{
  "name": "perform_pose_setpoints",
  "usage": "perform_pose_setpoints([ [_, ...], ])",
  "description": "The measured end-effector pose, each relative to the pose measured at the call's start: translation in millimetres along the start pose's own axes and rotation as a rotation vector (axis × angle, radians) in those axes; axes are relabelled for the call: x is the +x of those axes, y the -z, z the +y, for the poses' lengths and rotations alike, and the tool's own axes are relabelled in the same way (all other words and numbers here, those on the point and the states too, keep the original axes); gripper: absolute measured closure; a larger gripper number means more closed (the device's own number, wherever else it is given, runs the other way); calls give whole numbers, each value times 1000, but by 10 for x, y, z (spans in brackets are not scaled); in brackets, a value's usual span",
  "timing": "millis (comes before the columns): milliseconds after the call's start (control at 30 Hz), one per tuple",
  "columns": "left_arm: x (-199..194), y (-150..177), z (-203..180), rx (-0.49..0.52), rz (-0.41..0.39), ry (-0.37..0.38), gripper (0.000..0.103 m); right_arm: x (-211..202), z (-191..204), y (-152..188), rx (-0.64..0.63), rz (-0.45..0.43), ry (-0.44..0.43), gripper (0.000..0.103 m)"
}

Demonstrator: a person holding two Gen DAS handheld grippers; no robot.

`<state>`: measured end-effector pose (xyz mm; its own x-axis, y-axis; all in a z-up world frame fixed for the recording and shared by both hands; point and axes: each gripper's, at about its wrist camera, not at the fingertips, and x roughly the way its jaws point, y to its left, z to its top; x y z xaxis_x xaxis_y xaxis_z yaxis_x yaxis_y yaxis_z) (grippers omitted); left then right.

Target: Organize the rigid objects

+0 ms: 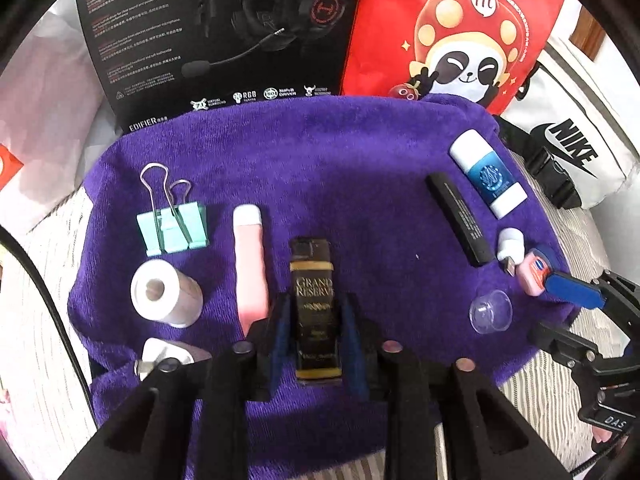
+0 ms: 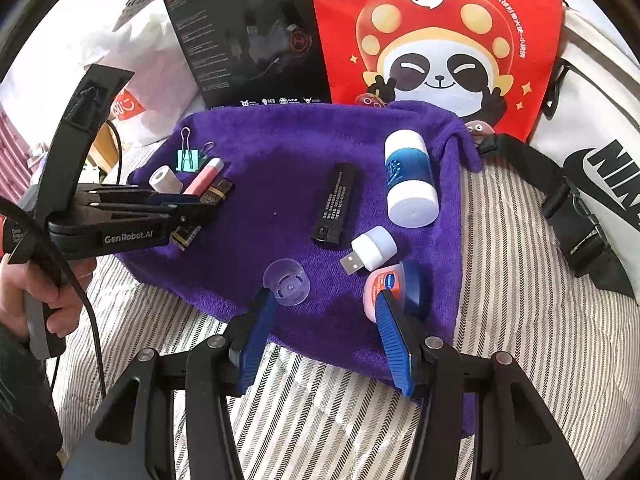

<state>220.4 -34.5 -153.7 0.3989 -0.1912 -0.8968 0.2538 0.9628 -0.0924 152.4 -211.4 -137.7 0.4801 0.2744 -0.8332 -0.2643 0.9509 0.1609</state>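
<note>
On the purple towel [image 1: 340, 160] a black "Grand Reserve" box [image 1: 314, 280] lies between the fingers of my left gripper [image 1: 317, 300], which is open with its pads just off the box's sides. To its left are a pink tube [image 1: 250, 264], a white tape roll [image 1: 166, 292] and a mint binder clip [image 1: 172, 228]. My right gripper [image 2: 323, 296] hangs open over the towel's near edge with nothing between its fingers. A clear cap [image 2: 287, 282] sits at its left fingertip and a pink Vaseline tin [image 2: 390, 280] at its right one. Beyond lie a USB light [image 2: 370, 250], a black stick [image 2: 336, 204] and a blue-white bottle [image 2: 410, 180].
A black headset box [image 1: 224, 32] and a red panda bag [image 1: 460, 32] stand against the towel's far edge. A white Nike bag [image 2: 592, 168] with a black strap lies to the right. Striped bedding [image 2: 320, 400] surrounds the towel. A hand [image 2: 40, 292] holds the left gripper.
</note>
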Motion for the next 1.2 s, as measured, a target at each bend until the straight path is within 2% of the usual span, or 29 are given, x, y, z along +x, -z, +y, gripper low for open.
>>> perform_pose_setpoints([
  [133,-37,71,-22,7,15,-1,70,7,4,-8,-4,3,2,51],
  [367,-167,221,-36,0,12,-33,45,37,36,-31,-23,5,13,51],
  [567,-337,367,6,-21,-7,-29,37,72,70,-58,-19,17,27,49],
  [733,-503,466,83,-59,-8,10,32,81,108,-65,-21,26,44,44],
  [833,-640,552,55,-47,-35,-2,22,57,124,-74,-17,32,60,36],
  [967,-846,662,16,-43,-70,-14,15,-70,175,-59,1,16,52,24],
  [1033,-960,706,11,-50,-95,-38,9,-155,227,-48,-2,13,65,22],
  [1133,-1126,741,21,-70,-132,-75,4,-309,310,-23,-7,5,110,9],
  [1200,-1234,768,44,-95,-155,-110,2,-430,369,-5,-9,-17,124,9],
])
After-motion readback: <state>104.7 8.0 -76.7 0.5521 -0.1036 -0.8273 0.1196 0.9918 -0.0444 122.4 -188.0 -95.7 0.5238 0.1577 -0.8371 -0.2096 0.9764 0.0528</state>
